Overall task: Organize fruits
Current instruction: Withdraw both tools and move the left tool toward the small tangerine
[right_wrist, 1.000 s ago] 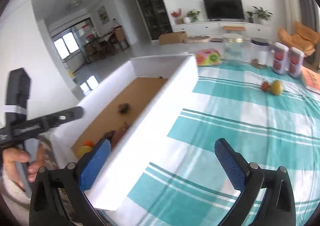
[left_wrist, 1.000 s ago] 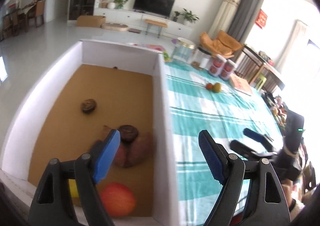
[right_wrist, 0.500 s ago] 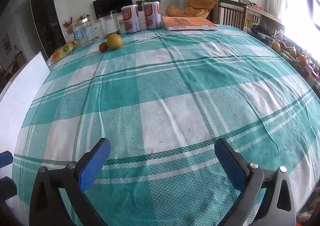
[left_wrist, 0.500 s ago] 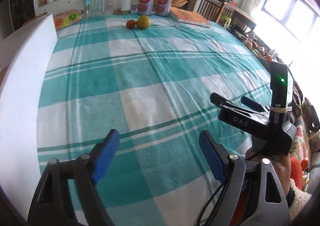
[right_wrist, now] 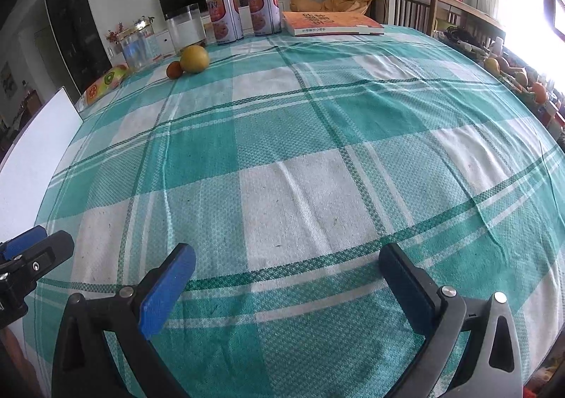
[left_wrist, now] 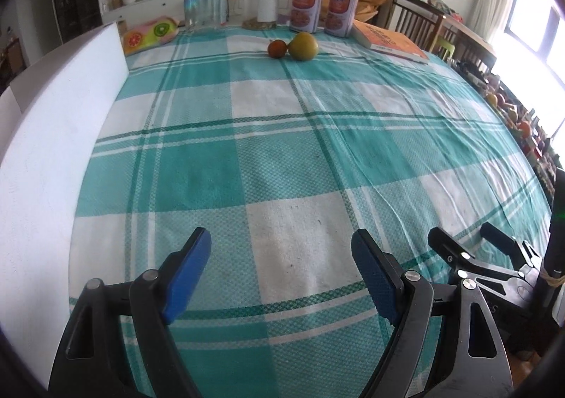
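A yellow-green pear-like fruit [left_wrist: 303, 46] and a small red-orange fruit [left_wrist: 277, 48] lie side by side at the far end of the teal checked tablecloth; they also show in the right wrist view, yellow fruit [right_wrist: 194, 58] and small red fruit [right_wrist: 174, 69]. My left gripper [left_wrist: 280, 274] is open and empty, low over the near part of the table. My right gripper [right_wrist: 287, 287] is open and empty too, beside it; it shows at the lower right of the left wrist view [left_wrist: 469, 249]. The white box wall [left_wrist: 53, 137] stands along the left; its inside is hidden.
At the far edge stand two clear jars [left_wrist: 204, 2], two printed tins [left_wrist: 306, 6], an orange book [left_wrist: 388, 41] and a fruit-print pouch [left_wrist: 148, 34]. Chairs [left_wrist: 416, 20] and a cluttered shelf [left_wrist: 512, 112] lie to the right.
Both grippers have swung right, away from the box with fruit in it, and now face along the tablecloth toward the two fruits. Both stay open.
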Tool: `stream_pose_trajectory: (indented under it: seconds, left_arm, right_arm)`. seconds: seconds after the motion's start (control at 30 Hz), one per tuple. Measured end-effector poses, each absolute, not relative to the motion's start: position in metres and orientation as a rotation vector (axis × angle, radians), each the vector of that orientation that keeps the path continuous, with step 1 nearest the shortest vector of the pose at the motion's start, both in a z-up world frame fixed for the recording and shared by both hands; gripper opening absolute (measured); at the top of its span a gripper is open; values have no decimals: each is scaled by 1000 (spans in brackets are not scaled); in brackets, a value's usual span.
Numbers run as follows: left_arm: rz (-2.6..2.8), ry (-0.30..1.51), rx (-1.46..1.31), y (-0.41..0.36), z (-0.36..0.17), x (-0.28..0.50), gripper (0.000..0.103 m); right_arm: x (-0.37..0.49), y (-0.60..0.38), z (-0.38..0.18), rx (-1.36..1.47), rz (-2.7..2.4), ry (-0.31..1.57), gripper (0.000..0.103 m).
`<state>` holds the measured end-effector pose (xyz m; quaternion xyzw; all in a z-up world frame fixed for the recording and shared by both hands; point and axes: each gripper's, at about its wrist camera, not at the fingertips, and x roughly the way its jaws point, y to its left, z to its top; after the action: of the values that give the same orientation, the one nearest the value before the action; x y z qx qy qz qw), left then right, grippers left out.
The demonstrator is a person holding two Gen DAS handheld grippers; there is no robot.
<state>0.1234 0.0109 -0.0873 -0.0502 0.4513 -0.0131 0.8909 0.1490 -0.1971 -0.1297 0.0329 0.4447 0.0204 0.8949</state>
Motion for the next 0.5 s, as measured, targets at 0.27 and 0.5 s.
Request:
stream_pose_trajectory:
  seconds: [0.27, 0.5]
  left_arm:
    - [38, 913, -144, 18, -82, 153, 84]
    - [35, 922, -180, 16, -85, 172, 84]
  right_arm:
    - [150, -193, -131, 34, 32, 936, 103]
    - [150, -191, -131, 24, 29, 940, 103]
